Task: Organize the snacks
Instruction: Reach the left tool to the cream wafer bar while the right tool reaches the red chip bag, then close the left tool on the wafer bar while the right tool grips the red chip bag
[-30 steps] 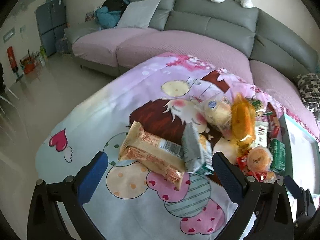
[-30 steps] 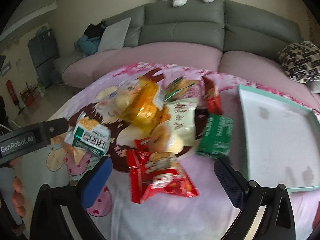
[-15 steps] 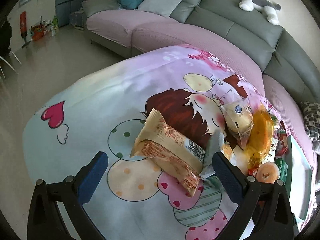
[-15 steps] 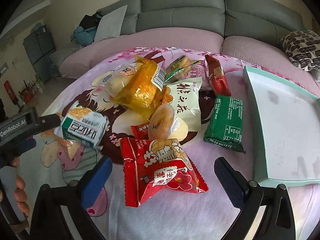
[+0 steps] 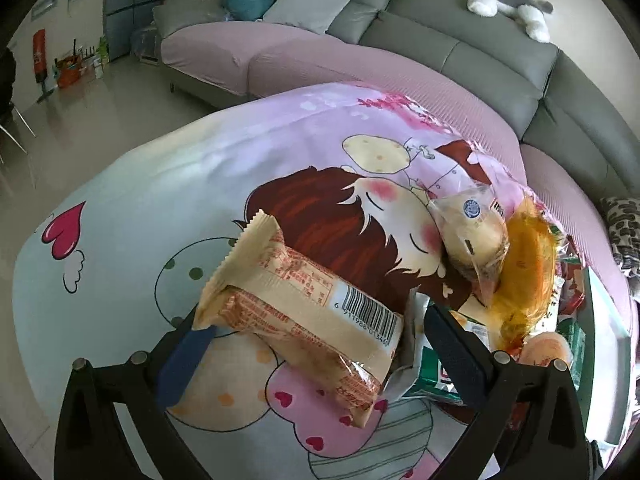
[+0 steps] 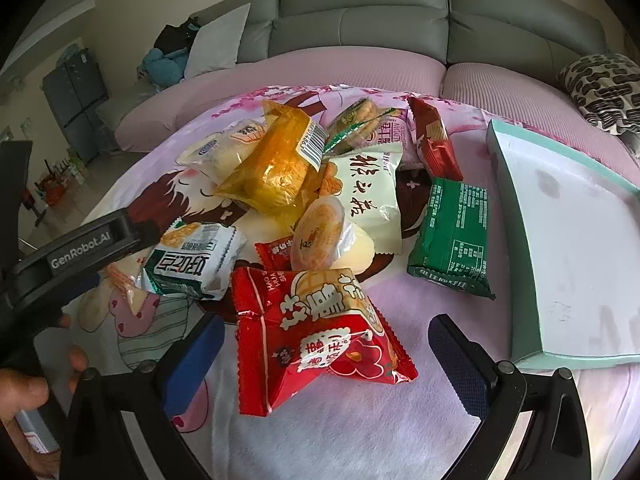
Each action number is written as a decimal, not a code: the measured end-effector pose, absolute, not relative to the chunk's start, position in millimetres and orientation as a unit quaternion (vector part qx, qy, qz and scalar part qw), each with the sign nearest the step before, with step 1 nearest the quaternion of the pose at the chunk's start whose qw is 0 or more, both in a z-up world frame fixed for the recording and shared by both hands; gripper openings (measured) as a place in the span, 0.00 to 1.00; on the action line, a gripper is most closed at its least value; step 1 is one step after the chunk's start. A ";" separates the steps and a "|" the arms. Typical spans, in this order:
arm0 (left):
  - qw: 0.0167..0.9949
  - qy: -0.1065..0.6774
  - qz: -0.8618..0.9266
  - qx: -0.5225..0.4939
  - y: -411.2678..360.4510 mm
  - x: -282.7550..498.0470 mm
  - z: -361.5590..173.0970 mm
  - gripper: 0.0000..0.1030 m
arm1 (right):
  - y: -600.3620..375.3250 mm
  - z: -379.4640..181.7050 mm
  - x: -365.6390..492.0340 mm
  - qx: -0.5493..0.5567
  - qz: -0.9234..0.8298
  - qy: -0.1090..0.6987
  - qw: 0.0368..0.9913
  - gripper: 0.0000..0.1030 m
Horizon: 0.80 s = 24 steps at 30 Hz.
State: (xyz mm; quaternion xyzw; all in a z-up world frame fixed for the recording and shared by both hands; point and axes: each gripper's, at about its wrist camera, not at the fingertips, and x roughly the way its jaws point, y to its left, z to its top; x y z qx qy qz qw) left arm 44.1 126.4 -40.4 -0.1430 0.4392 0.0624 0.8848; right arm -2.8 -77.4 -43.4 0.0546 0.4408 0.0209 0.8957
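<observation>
A long beige cracker pack (image 5: 304,312) with a barcode lies on the cartoon cloth, between the spread fingers of my open left gripper (image 5: 316,356). In the right wrist view a red puffed snack bag (image 6: 316,332) lies between the fingers of my open right gripper (image 6: 332,360). Behind it sits a pile: a green-and-white pack (image 6: 192,264), a round cake pack (image 6: 318,236), a yellow bag (image 6: 272,168), a white pack (image 6: 370,196), a green pack (image 6: 454,232) and a dark red pack (image 6: 434,144). The left gripper's arm (image 6: 80,248) reaches in beside the green-and-white pack.
A shallow mint-rimmed tray (image 6: 520,248) with a white floor lies at the right of the cloth. A grey and pink sofa (image 5: 420,64) curves behind the table, with a plush toy (image 5: 500,0) on its back. A person's hand (image 6: 36,388) shows at lower left.
Both grippers have moved down and closer to the snacks. The beige pack now lies between the left fingers, and the red bag between the right fingers. Neither has shut.
</observation>
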 end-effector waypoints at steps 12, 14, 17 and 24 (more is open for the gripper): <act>0.882 0.434 0.075 -0.167 138.2 39.5 -36.5 0.69 | -86.7 -36.7 -7.9 0.072 0.003 0.423 0.903 0.84; 0.881 0.435 0.073 -0.170 139.7 38.8 -35.9 0.67 | -87.7 -35.6 -7.9 0.078 0.007 0.422 0.903 0.79; 0.881 0.435 0.068 -0.175 140.7 37.3 -33.2 0.62 | -88.1 -32.9 -8.3 0.092 0.022 0.417 0.904 0.61; 0.883 0.432 0.058 -0.174 138.5 34.9 -25.9 0.51 | -85.1 -28.8 -12.3 0.099 0.033 0.408 0.907 0.55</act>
